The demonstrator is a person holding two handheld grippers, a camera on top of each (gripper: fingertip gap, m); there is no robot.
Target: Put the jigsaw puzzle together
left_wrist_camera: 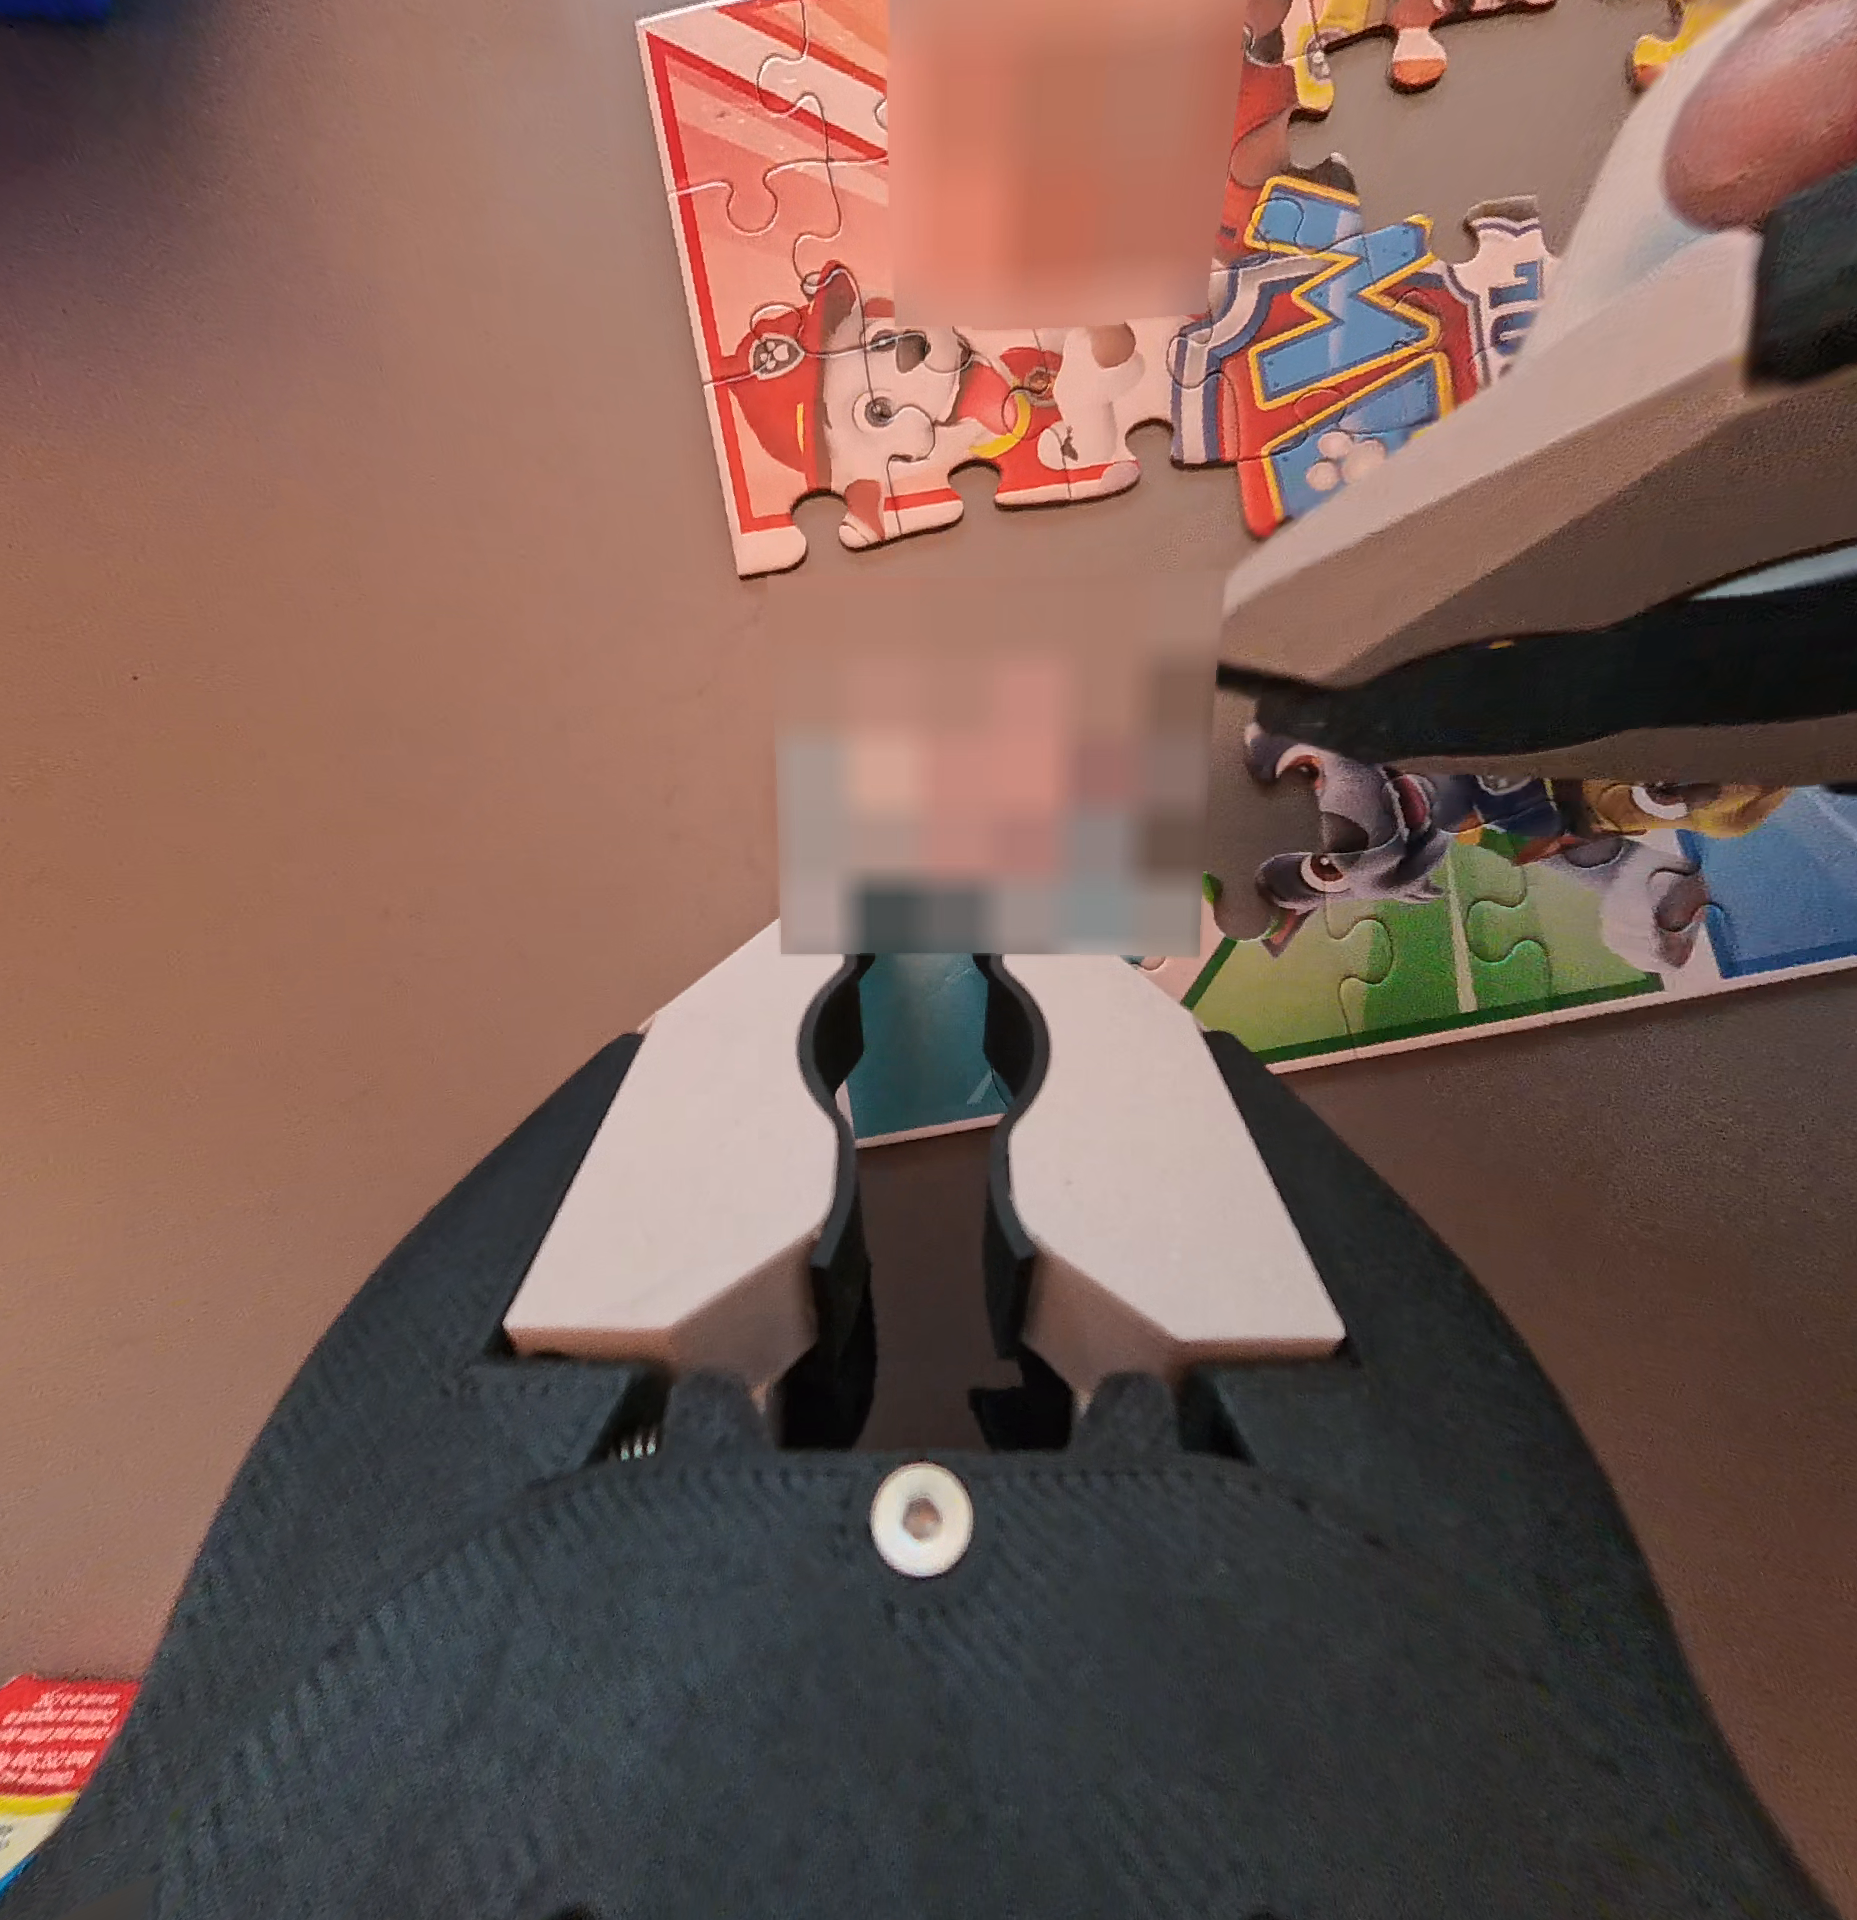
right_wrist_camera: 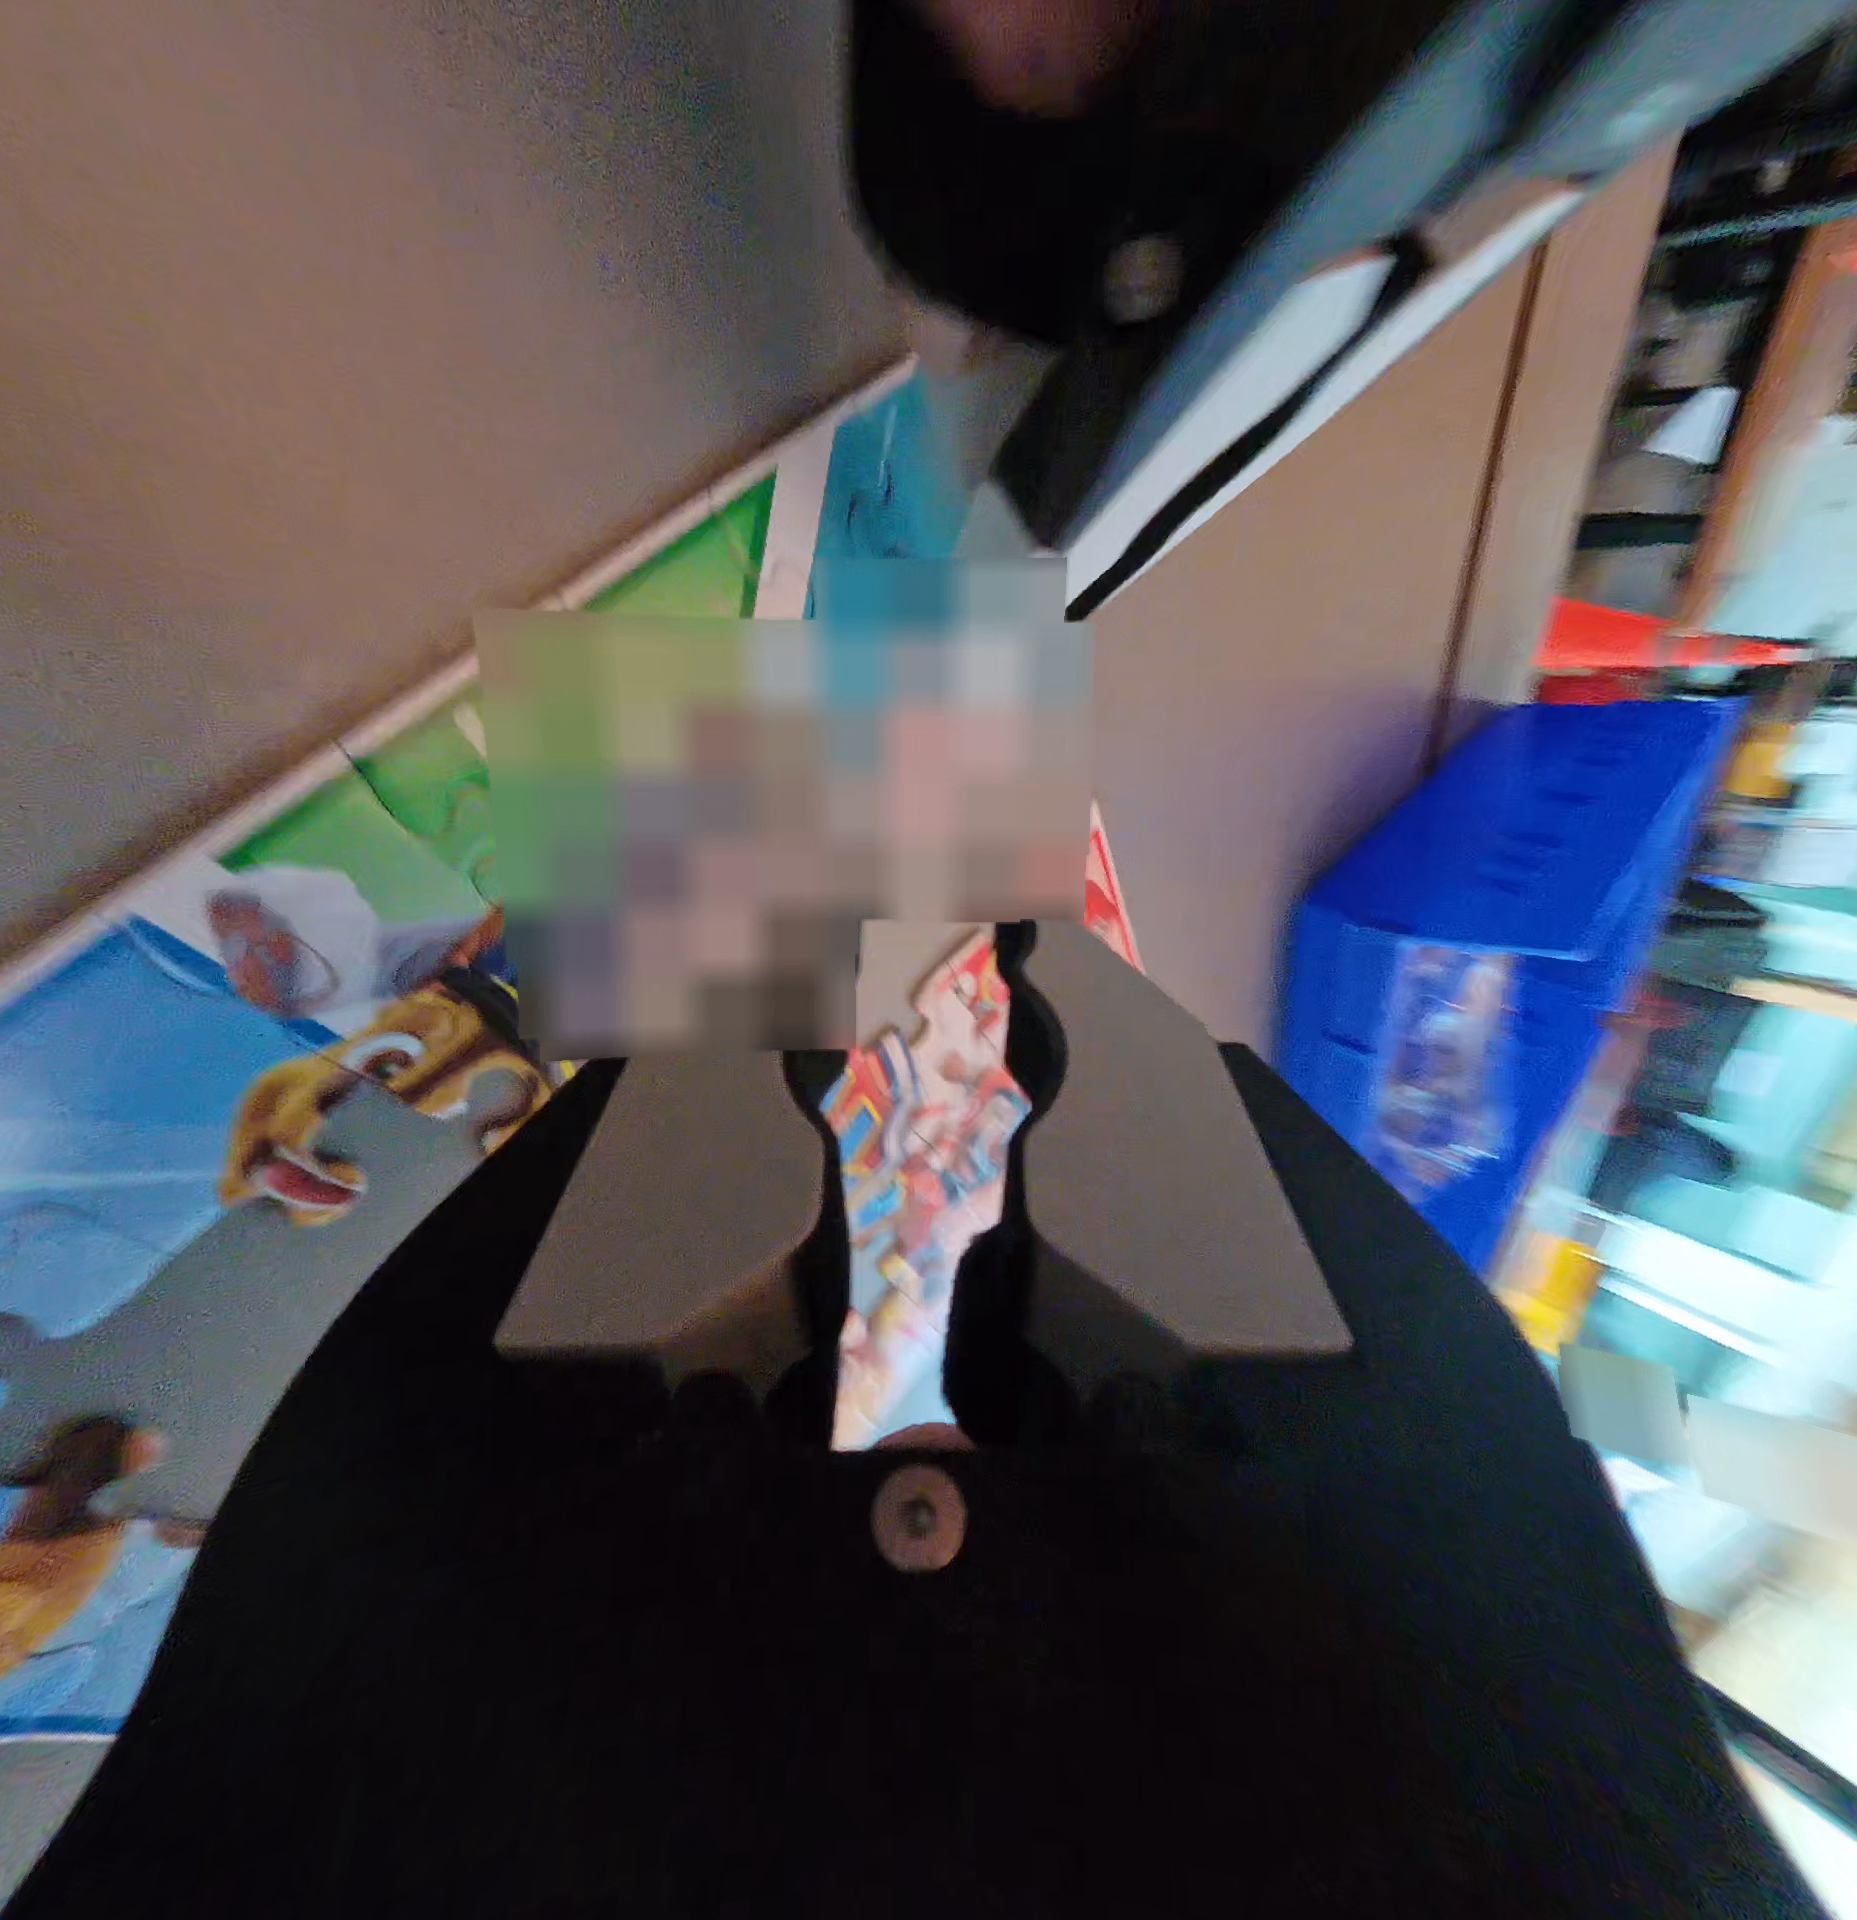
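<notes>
The jaws of my left gripper [left_wrist_camera: 924, 997] stand nearly together, with only a narrow gap, and a teal puzzle piece [left_wrist_camera: 919, 1039] shows in that gap; a mosaic patch covers the tips, so I cannot tell if they really pinch it. The jaws of my right gripper [right_wrist_camera: 929, 1039] are also narrow, and the same patch hides the tips there, so I cannot say if they hold something.

I judge that both grippers meet low over the brown table [left_wrist_camera: 332, 727] to steady one part while another is pushed in.

In the left wrist view, the red and white assembled section [left_wrist_camera: 799, 343] lies at 12 o'clock, with knobs and holes still free along its near edge. The green and blue section [left_wrist_camera: 1475, 935] lies at 3 o'clock, under the right gripper, apart from the red one. The pieces are flat, thin card with bright cartoon dogs.
</notes>
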